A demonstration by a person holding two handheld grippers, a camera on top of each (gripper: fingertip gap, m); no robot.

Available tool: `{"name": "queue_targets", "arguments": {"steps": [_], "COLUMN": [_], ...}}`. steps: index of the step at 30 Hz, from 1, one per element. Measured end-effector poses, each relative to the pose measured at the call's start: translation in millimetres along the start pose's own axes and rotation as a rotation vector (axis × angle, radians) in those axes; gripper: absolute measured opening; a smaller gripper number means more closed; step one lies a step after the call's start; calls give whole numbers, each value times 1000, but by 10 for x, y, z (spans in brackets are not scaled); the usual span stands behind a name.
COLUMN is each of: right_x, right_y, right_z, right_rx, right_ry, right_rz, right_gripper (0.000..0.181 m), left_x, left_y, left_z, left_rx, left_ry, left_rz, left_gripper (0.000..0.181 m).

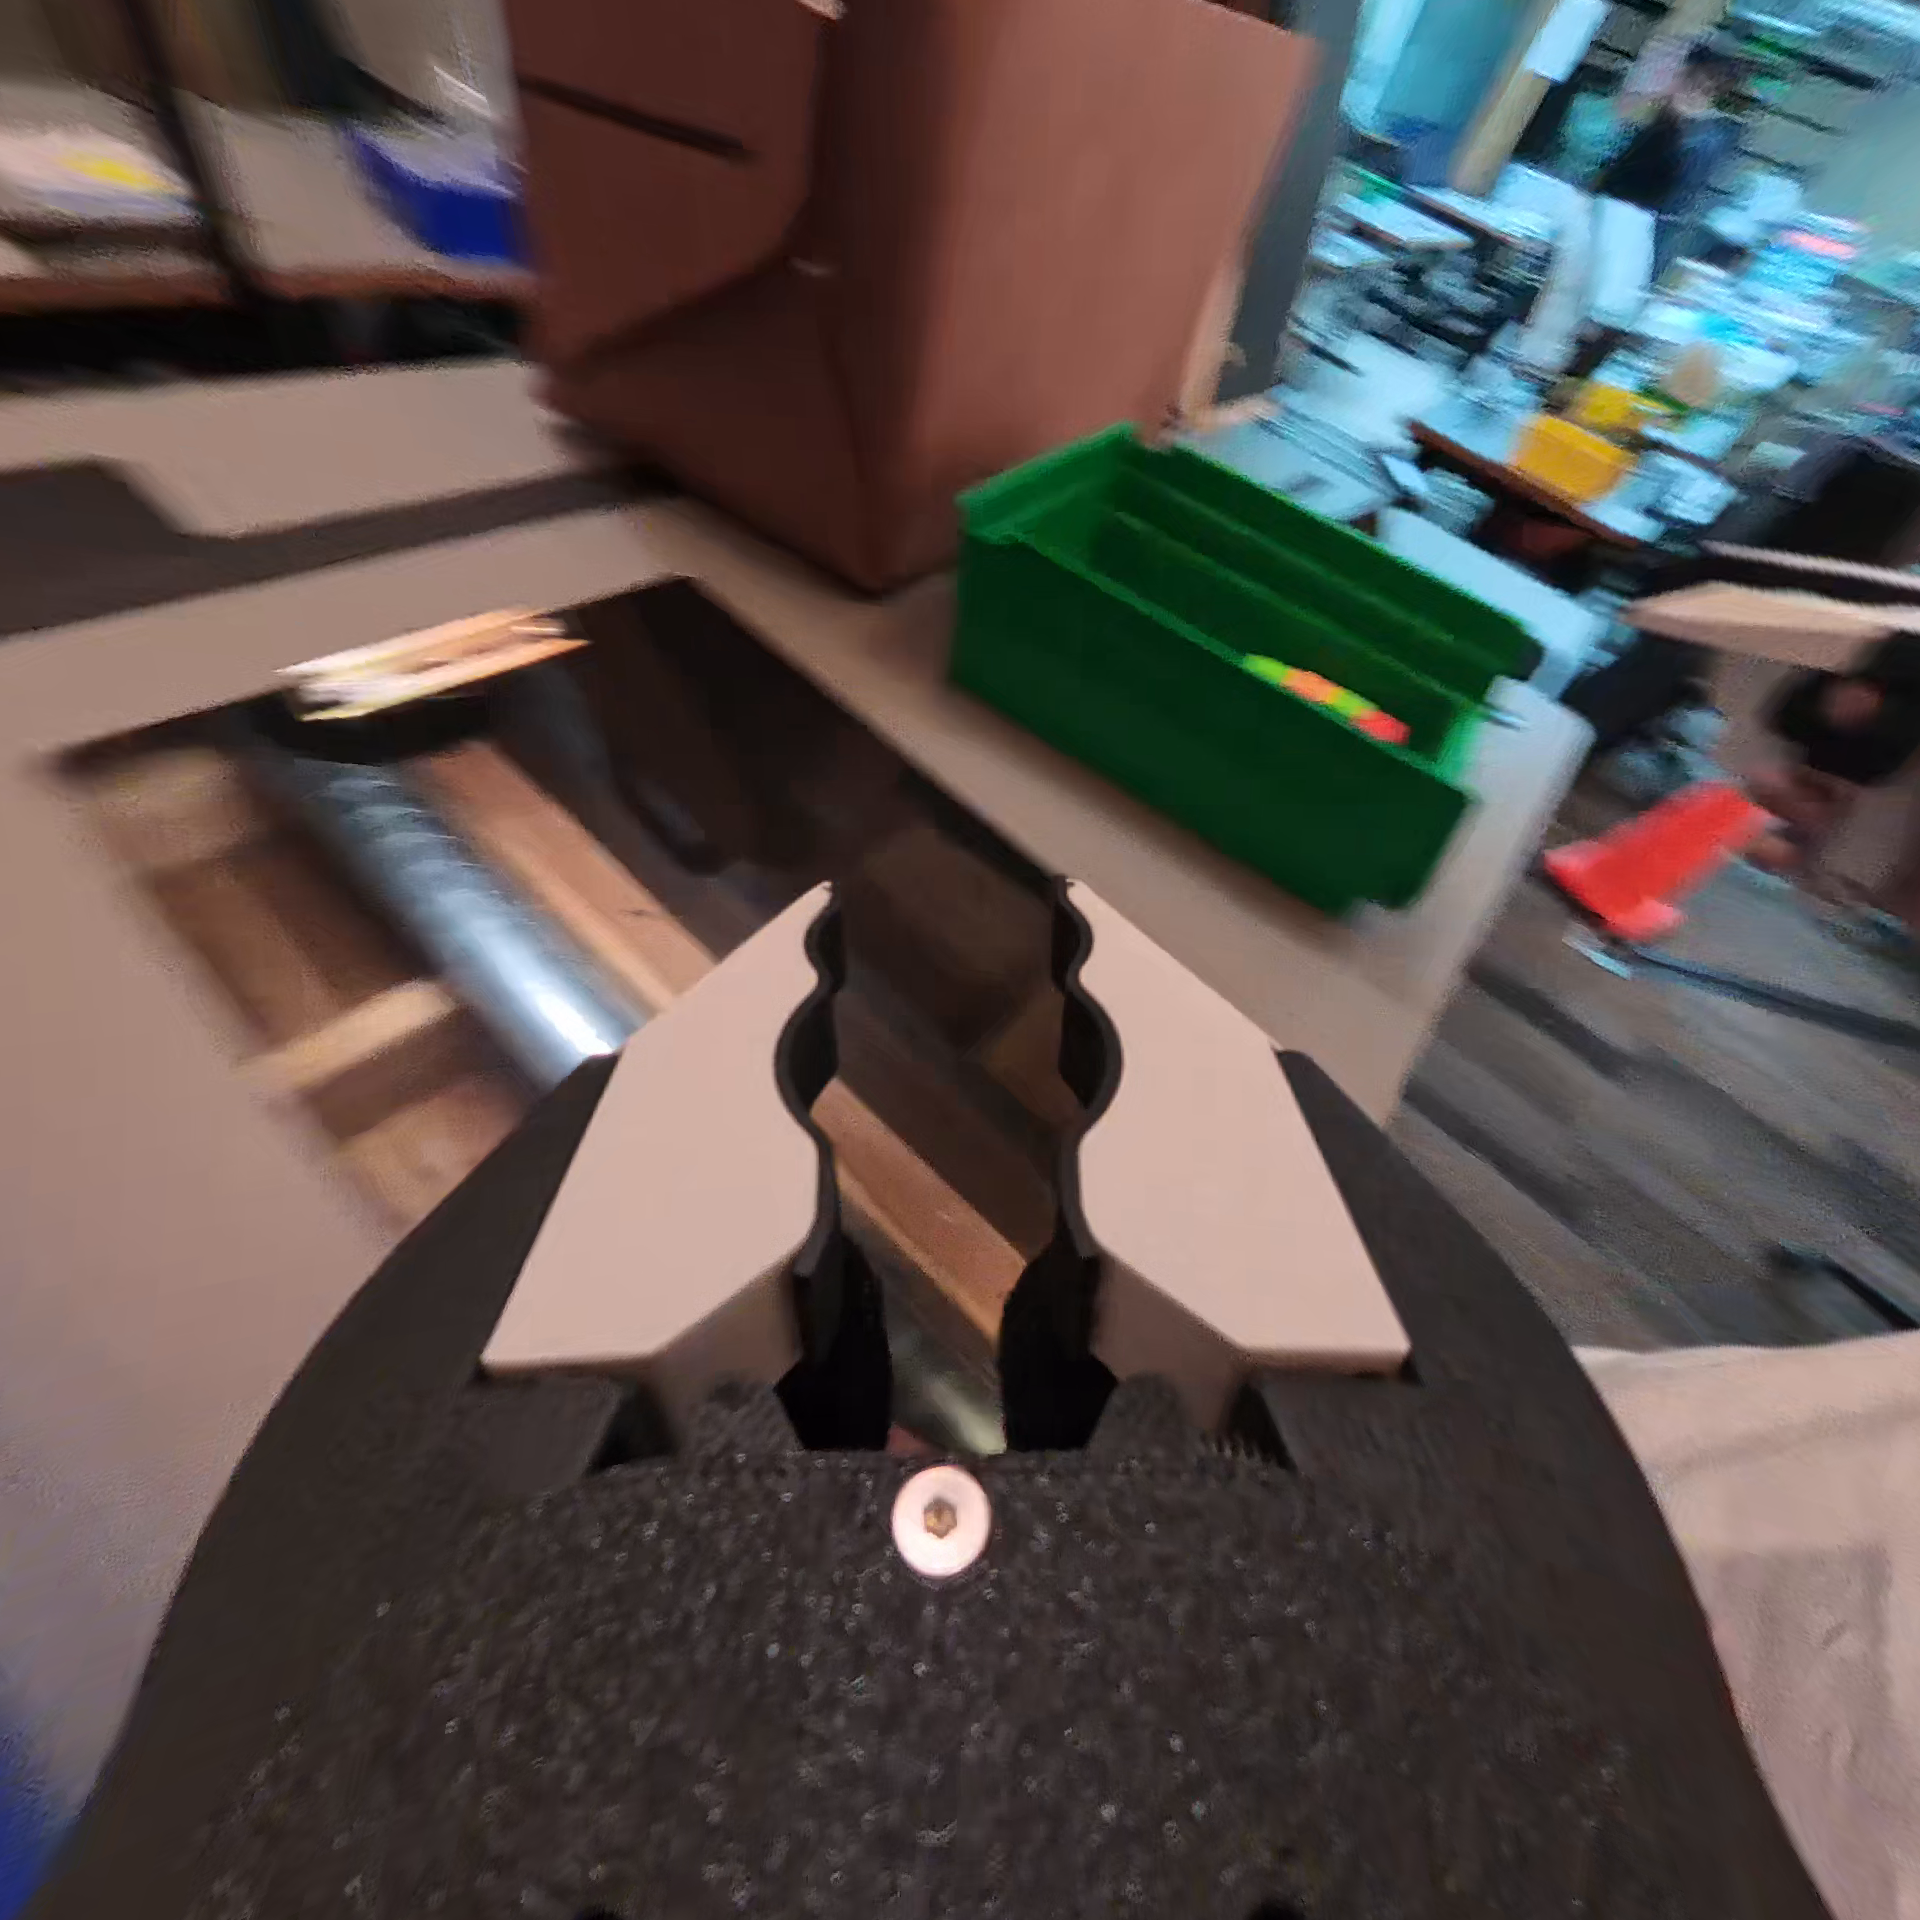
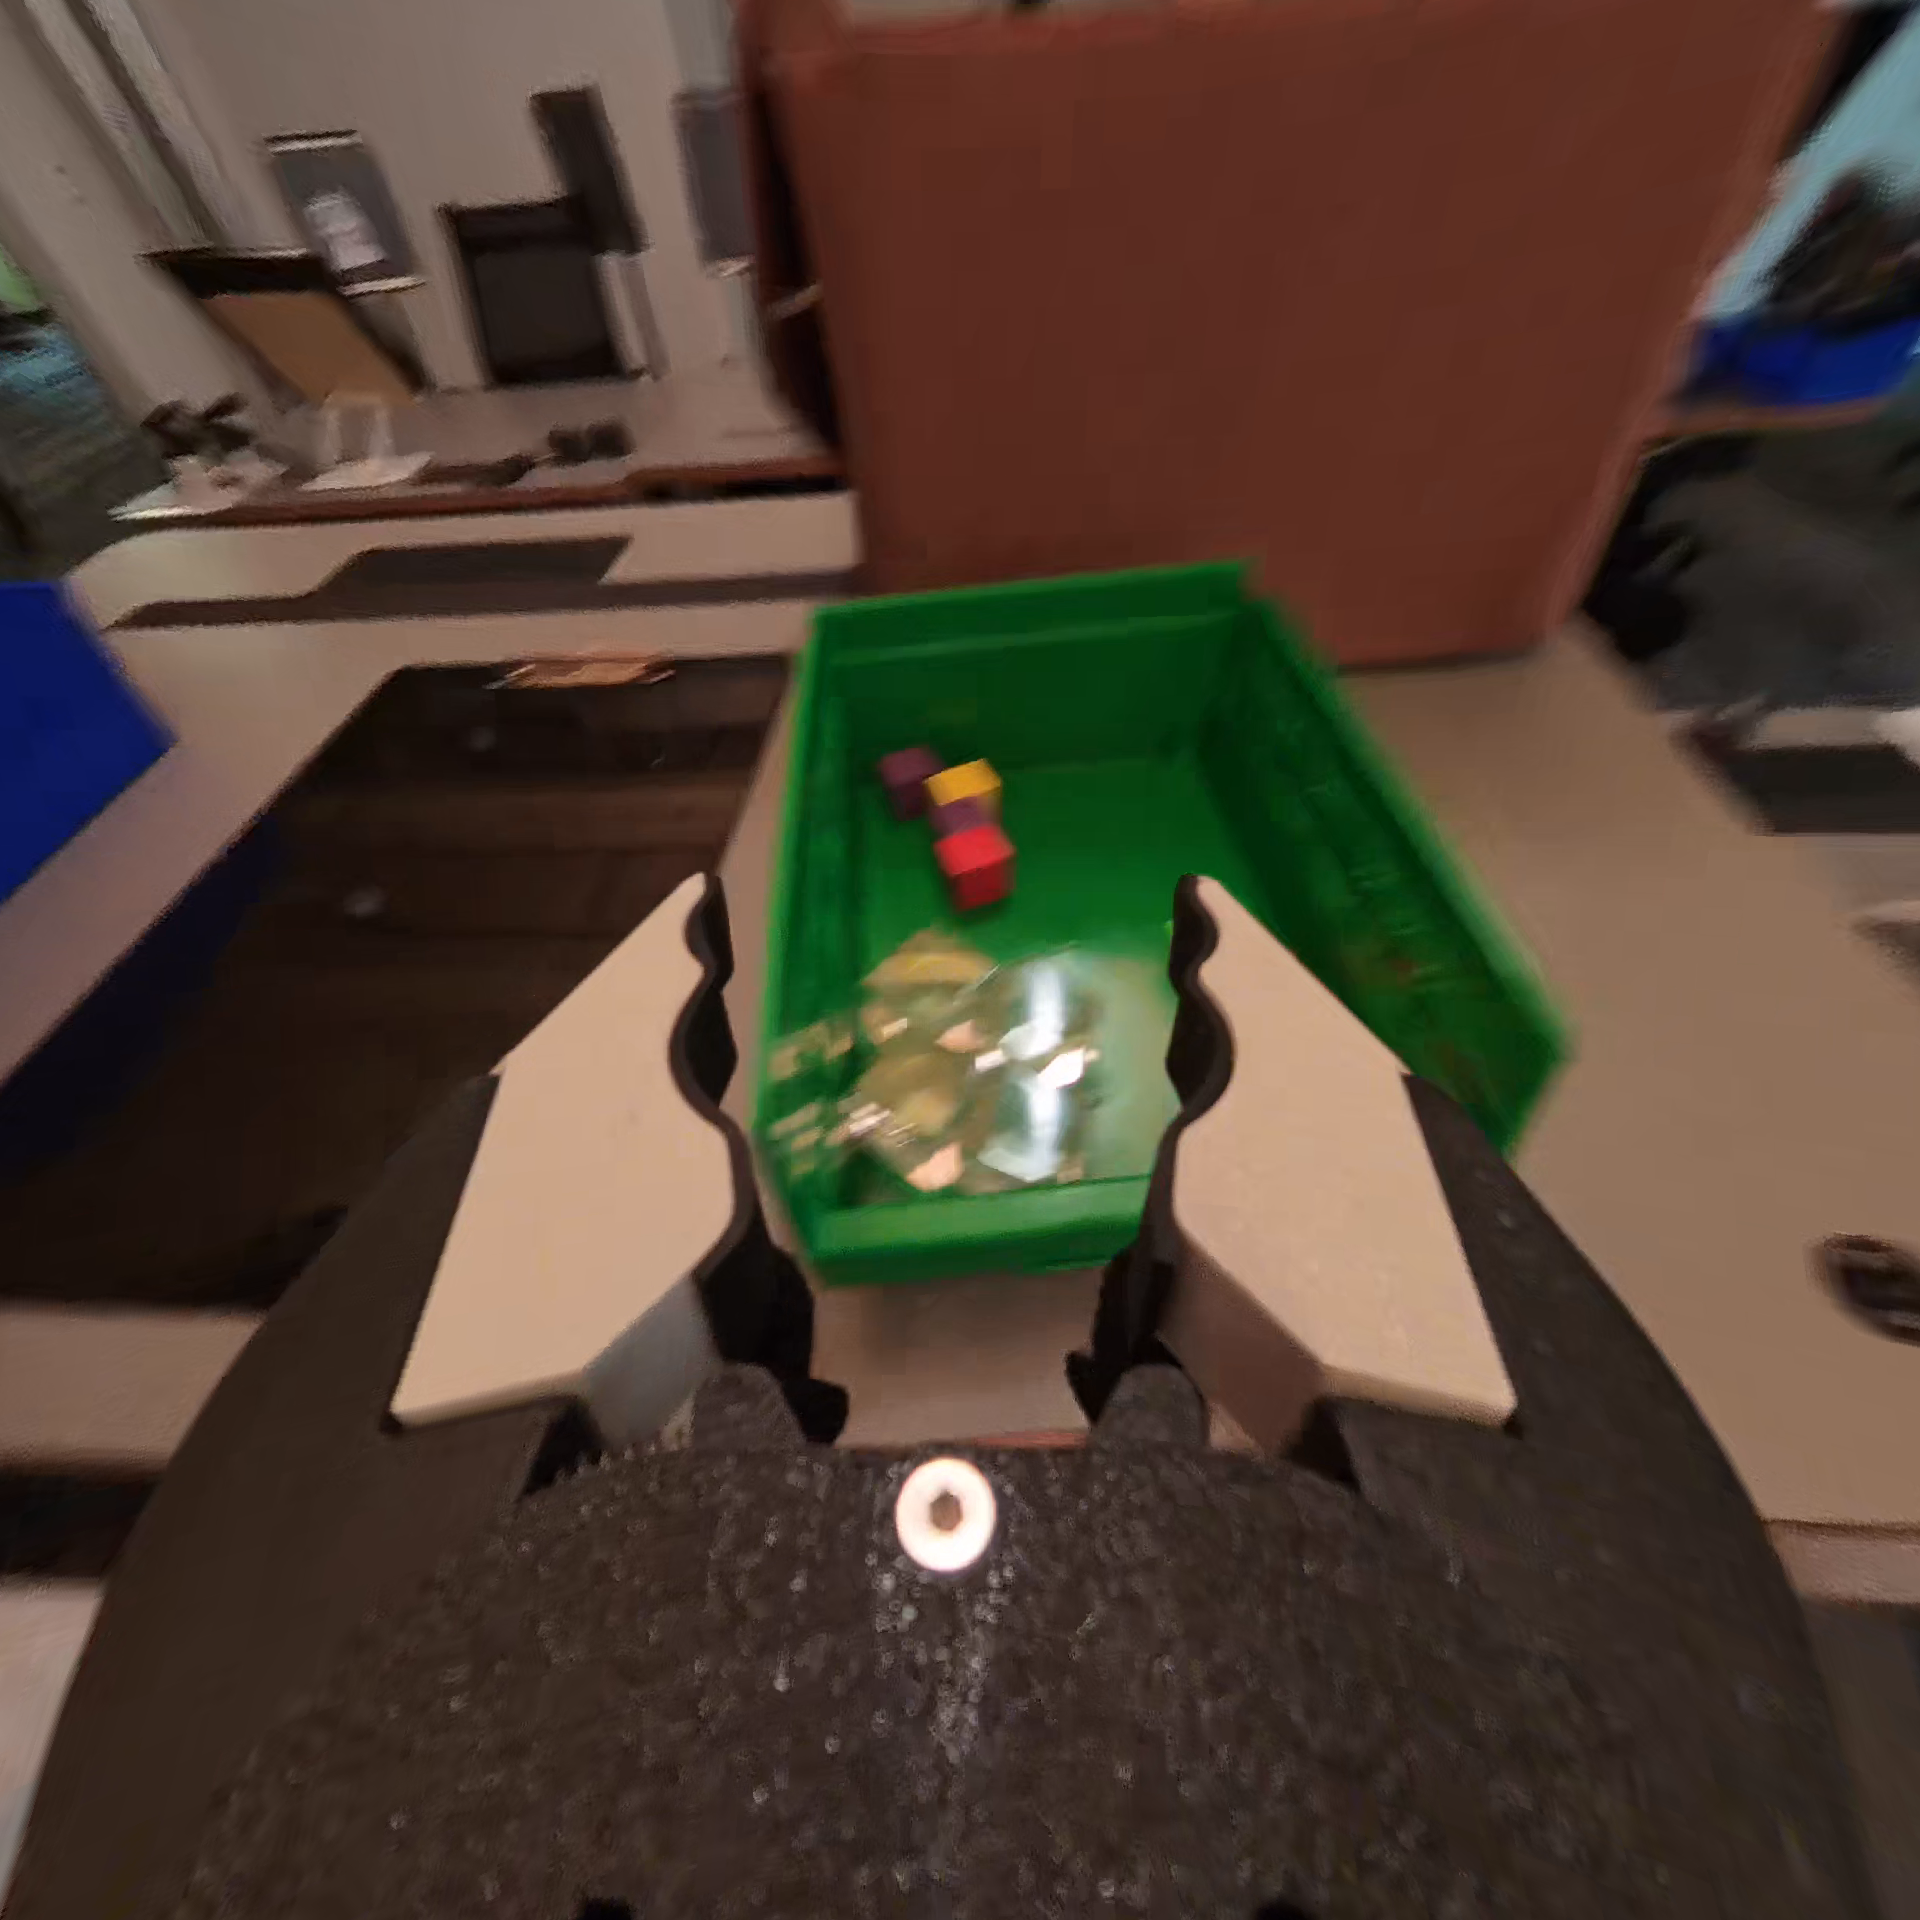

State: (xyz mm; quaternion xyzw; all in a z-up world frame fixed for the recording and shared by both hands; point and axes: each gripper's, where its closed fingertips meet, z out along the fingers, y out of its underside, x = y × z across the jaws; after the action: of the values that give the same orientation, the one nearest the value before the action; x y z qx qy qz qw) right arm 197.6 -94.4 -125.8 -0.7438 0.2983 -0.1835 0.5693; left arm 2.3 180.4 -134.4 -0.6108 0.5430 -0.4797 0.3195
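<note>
left gripper [image 1: 948,914] – jaws apart, empty, over a gap in the surface [image 1: 135,1039] | right gripper [image 2: 948,904] – jaws apart, empty, facing green bin [image 2: 1382,883] holding blocks [image 2: 956,821]

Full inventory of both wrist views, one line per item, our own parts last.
green bin: 1, green, on the beige table, in front of the brown box; also seen in the left view
small cubes: about 4, red, yellow, purple, inside the bin's far half
clear plastic bag: 1, transparent, crinkled, inside the bin's near end
brown box: 1, brown cardboard, behind the bin
beige table: 1, beige, under the bin and box
table opening: 1, dark rectangular cutout left of the bin, metal duct visible below
orange cone: 1, orange, lying on the floor at right
blue bin: 1, blue, left edge, blurred
left tool: 1, black and beige, open, empty, over the opening
right tool: 1, black and beige, open, empty, facing the bin's near end
</note>
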Motion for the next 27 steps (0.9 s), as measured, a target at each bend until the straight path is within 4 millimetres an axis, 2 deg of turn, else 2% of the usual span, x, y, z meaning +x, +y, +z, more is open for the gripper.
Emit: {"name": "queue_targets", "arguments": {"steps": [3, 5, 7, 8, 9, 12, 15, 17, 18, 20, 21, 24, 27], "right_x": [548, 851, 1153, 1291, 1392, 1478, 1518, 1548, 1538, 1491, 1437, 1369, 1188], "right_y": [-263, -212, -114, -81, -42, 256, 418, 548, 623, 727, 765, 740, 589], "right_z": [17, 162, 360, 471, 598, 993, 1352, 1494, 1531, 1586, 1591, 1499, 1291], "right_rx": [-1, -110, -225, -264, -303, -561, -720, -827, -873, -918, -927, -944, -937], "right_ry": [138, 163, 182, 192, 186, 71, 21, 26, 16, -16, -44, -42, -58], "right_rz": [-39, -60, -83, -90, -93, -152, -191, -201, -201, -191, -183, -191, -213], "right_gripper": [78, 72, 70, 63, 57, 58, 48, 43, 33, 20, 9, 3, 2], "left_x": [512, 815, 1067, 1166, 1246, 1368, 1381, 1310, 1306, 1266, 1256, 1184, 1046], "left_y": [-112, -121, -2, 39, 74, 122, 272, 426, 483, 499, 486, 486, 507], "left_z": [694, 1109, 1506, 1693, 1868, 2288, 2613, 2774, 2829, 2878, 2869, 2759, 2539], "left_rx": [-122, -178, -290, -320, -347, -408, -489, -548, -572, -592, -613, -696, -753], "left_ry": [141, 190, 185, 170, 153, 93, 70, 33, 44, 36, 38, 29, -34], "left_rz": [-72, -127, -145, -162, -187, -325, -413, -439, -464, -537, -546, -575, -444], "left_gripper": [39, 39, 40, 40, 40, 66, 72, 71, 72, 67, 60, 34, 12]}}
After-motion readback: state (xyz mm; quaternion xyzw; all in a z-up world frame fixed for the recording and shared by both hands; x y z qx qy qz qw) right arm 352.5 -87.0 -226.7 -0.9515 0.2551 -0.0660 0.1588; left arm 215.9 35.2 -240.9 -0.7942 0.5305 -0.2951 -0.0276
